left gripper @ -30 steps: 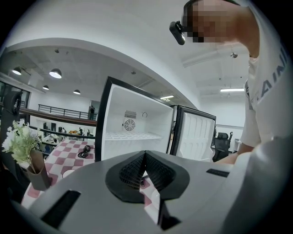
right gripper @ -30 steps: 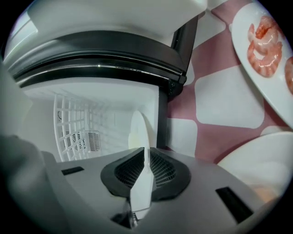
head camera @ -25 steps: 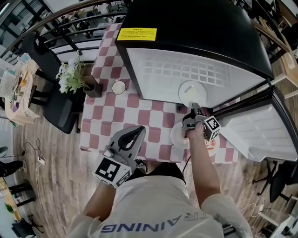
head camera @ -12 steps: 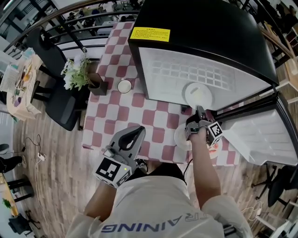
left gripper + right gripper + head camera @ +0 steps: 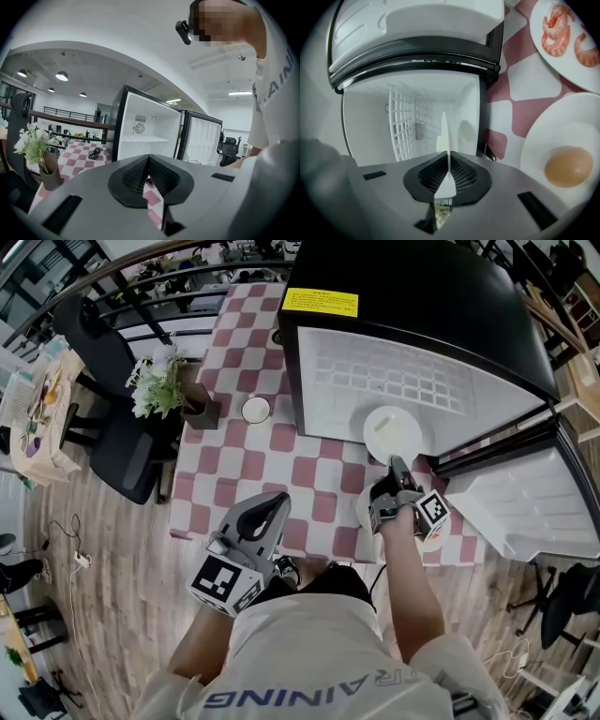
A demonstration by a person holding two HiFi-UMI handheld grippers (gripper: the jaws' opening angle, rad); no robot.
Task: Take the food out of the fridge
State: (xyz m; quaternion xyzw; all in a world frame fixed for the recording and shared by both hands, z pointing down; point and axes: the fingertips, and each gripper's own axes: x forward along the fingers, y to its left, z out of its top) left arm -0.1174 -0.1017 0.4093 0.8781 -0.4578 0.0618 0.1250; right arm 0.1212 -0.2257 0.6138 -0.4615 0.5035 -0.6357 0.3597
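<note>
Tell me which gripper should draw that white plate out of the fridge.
Right. The right gripper is shut on the plate rim at the fridge mouth; the left gripper hangs near the torso, shut, empty.

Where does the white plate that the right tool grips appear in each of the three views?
Head view: the plate is right of centre, at the fridge mouth, just ahead of the right tool.
Left gripper view: not in it.
Right gripper view: the plate stands edge-on at centre, pinched between the jaws.
Shared landmark: the open fridge, seen in all three.
</note>
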